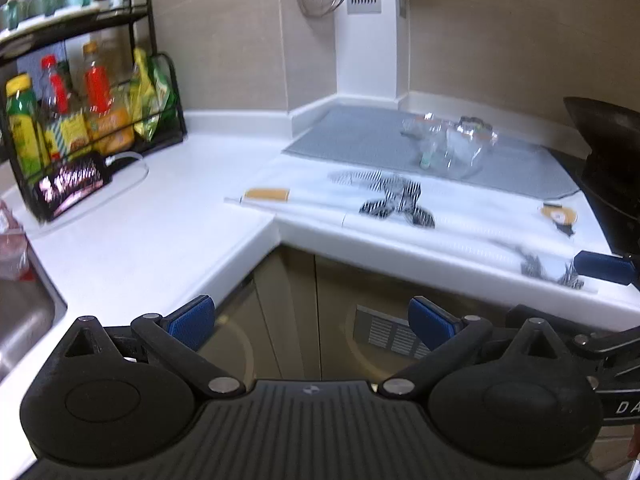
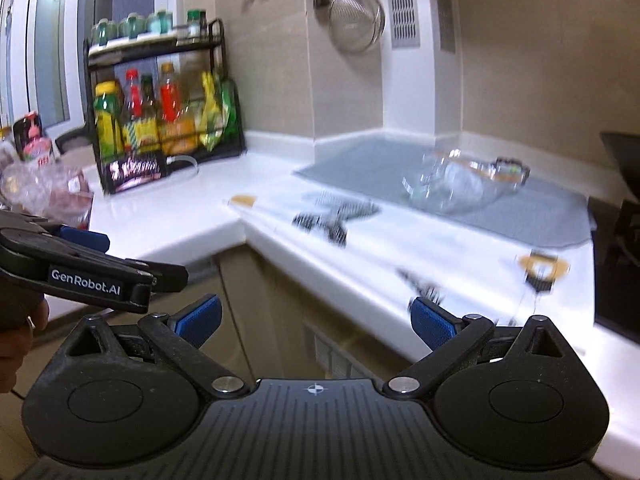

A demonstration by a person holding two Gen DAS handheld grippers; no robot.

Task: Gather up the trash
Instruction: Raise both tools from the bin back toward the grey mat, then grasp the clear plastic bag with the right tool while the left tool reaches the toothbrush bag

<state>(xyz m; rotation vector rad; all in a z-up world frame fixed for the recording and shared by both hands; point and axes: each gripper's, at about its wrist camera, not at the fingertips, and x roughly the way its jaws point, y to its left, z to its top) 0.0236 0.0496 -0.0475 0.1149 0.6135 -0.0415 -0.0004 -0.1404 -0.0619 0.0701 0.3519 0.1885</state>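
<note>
Though motion blurs the countertop (image 2: 168, 220), both grippers gape wide, empty: left gripper (image 1: 310, 320), right gripper (image 2: 316, 320). Crumpled clear plastic (image 2: 452, 188) indistinct; dark pan (image 1: 608, 168) cut off at the frame edge.

I count two grippers (image 1: 310, 322) (image 2: 316, 322), one wire strainer (image 2: 356, 16), one rack (image 1: 160, 92), one crushed plastic bottle (image 1: 450, 148) (blurred), one grey mat (image 1: 360, 136).

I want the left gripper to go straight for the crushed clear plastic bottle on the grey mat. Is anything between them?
Nothing upright blocks it. The open left hand-held gripper is off the counter edge; between it and the crushed bottle lies only a flat white sheet with black-striped scraps.
</note>
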